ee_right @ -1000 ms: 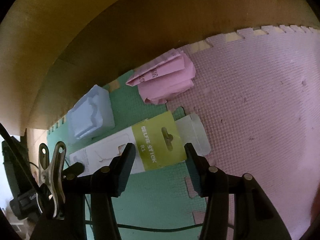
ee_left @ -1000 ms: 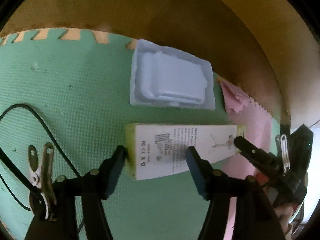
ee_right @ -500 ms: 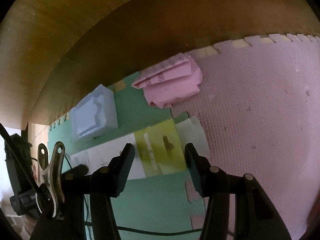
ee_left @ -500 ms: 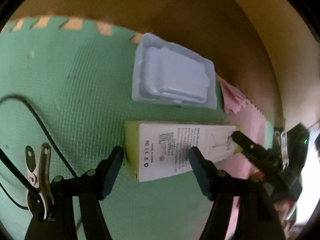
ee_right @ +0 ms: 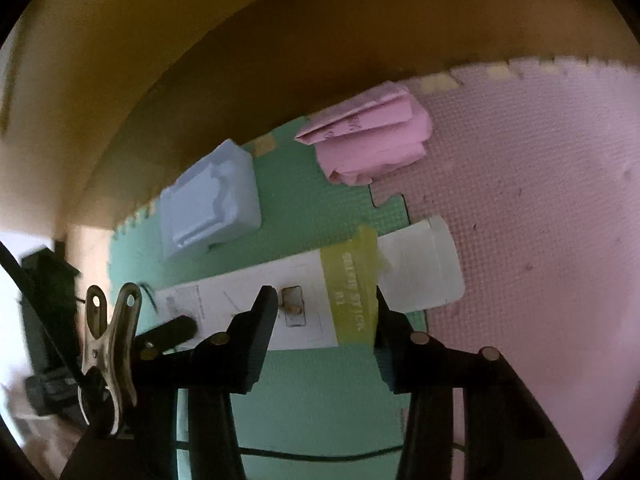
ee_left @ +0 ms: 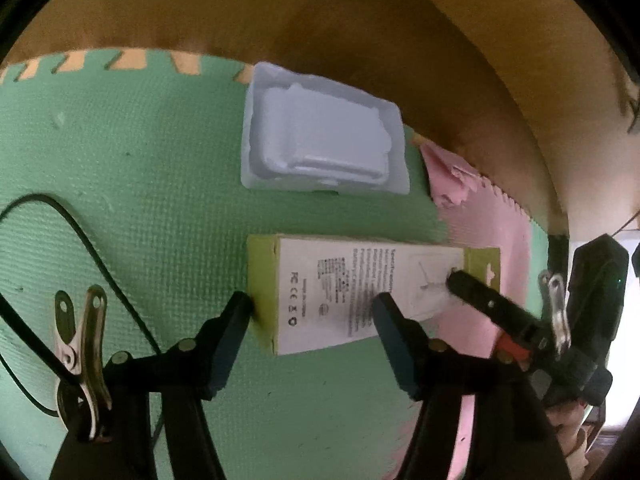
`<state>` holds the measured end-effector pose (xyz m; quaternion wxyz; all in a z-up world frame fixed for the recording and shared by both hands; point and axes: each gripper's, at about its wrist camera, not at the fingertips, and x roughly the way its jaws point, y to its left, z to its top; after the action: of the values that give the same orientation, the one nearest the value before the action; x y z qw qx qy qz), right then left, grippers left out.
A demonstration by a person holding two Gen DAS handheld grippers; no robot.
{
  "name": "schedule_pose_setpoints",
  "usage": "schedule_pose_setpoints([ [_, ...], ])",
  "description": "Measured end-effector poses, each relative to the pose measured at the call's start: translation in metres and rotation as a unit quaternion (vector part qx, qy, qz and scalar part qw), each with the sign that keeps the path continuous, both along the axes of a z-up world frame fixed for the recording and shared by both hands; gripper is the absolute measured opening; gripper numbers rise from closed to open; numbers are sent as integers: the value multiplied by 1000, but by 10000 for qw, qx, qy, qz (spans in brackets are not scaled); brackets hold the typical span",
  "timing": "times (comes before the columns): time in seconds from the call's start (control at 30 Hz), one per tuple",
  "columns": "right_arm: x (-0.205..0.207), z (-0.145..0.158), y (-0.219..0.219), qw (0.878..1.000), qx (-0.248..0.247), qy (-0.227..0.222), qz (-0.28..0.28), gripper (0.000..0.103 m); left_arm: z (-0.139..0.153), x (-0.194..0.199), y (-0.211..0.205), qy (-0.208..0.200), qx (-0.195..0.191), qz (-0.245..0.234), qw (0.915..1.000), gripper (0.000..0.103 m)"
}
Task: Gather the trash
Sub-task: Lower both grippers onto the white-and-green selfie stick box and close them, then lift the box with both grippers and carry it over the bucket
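Note:
A long white and lime-green selfie-stick box (ee_left: 344, 292) lies flat on the green foam mat; it also shows in the right wrist view (ee_right: 304, 304), with its end flap open. My left gripper (ee_left: 314, 316) is open, its fingers astride the box's left end. My right gripper (ee_right: 324, 308) is open, astride the box's green end. The right gripper's fingertip (ee_left: 460, 282) rests over the box's right end. A pale blue plastic tray insert (ee_left: 324, 148) lies beyond the box, also in the right wrist view (ee_right: 208, 204). Crumpled pink paper (ee_right: 368, 136) lies by the wall.
A brown wooden wall (ee_left: 320, 20) borders the mats at the back. The pink mat (ee_right: 540, 200) extends right of the green mat (ee_left: 120, 160). A black cable (ee_left: 92, 248) crosses the green mat at left, and another (ee_right: 320, 456) runs beneath the right gripper.
Both grippers have moved in closer to the box, which now looks larger between their fingers. The box, tray insert and pink paper have stayed put.

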<state>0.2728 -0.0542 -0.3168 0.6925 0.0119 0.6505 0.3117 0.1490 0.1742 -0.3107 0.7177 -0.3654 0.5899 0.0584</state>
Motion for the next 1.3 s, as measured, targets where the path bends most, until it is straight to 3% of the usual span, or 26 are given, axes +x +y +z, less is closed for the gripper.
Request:
schedule_pose_setpoints([
  [0.3, -12, 33, -13, 9999, 49, -92, -11, 46, 43, -6, -5, -349, 105, -292, 9989, 65],
  [0.9, -48, 169, -51, 9976, 278, -588, -240, 46, 180, -29, -23, -1152, 328, -703, 9903, 65],
  [1.3, -95, 273, -108, 9881, 461, -1244, -777, 46, 290, -48, -74, -1873, 582, -1356, 9711, 65],
])
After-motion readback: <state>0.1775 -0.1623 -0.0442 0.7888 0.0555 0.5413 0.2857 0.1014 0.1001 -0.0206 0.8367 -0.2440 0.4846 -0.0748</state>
